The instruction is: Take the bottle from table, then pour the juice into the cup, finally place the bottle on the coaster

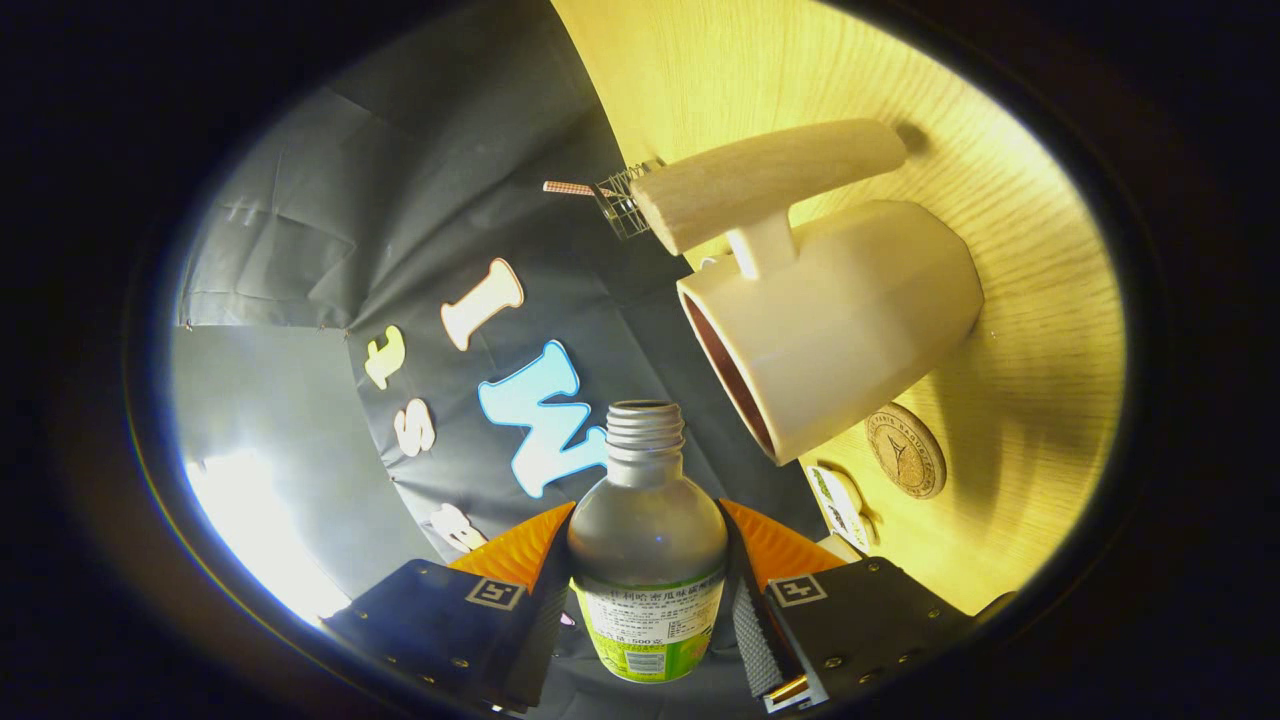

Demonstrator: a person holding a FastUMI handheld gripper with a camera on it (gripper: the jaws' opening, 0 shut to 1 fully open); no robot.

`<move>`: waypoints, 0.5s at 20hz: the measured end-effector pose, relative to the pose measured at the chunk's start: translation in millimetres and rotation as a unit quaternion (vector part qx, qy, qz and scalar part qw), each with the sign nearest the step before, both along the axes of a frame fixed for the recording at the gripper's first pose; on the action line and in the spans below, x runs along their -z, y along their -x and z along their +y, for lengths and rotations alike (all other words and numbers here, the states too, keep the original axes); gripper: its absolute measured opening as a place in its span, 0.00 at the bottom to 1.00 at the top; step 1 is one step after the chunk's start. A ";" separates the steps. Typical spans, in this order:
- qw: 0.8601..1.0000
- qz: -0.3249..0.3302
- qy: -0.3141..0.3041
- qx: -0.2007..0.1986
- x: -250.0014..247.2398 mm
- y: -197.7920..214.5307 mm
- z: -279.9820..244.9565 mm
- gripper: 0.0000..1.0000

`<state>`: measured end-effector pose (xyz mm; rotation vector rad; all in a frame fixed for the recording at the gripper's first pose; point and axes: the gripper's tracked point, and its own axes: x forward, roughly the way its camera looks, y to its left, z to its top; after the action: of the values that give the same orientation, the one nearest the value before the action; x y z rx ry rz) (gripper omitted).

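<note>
The bottle [647, 540] is pinched by the claw [647, 575], one finger pressed on each side of its body around the label, the uncapped neck pointing ahead. The whole view is rolled hard, so the worktop [1040, 400] stands like a wall beside the bottle; a tilt for pouring is judged to be underway. The cup [835, 325] sits on the worktop just beyond and to one side of the bottle mouth, its open rim turned toward the neck, its long handle [765, 185] sticking out away from the bottle. The mouth is not yet over the rim, and no stream of juice is seen. A round coaster [905, 450] lies on the worktop close beside the cup base, left free for the final set-down. A small wire item [620, 200] is seen behind the handle, kind unclear.
</note>
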<state>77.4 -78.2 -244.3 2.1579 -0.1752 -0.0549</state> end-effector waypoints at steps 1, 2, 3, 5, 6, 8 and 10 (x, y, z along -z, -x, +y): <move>1.000 0.000 0.001 0.000 -0.9 0.8 -0.1 0.73; 1.000 -0.001 0.003 0.000 -0.9 0.9 -0.7 0.73; 1.000 -0.001 0.003 0.000 -1.6 0.7 -0.8 0.73; 1.000 -0.003 0.003 0.002 -4.1 1.0 -3.0 0.73; 1.000 -0.003 0.005 0.002 -4.6 1.1 -3.3 0.73; 1.000 -0.003 0.009 0.002 -4.6 1.6 -5.6 0.73; 1.000 -0.003 0.012 0.002 -6.1 1.6 -6.7 0.73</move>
<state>75.7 -84.9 -238.1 2.1340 -0.1818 -0.0480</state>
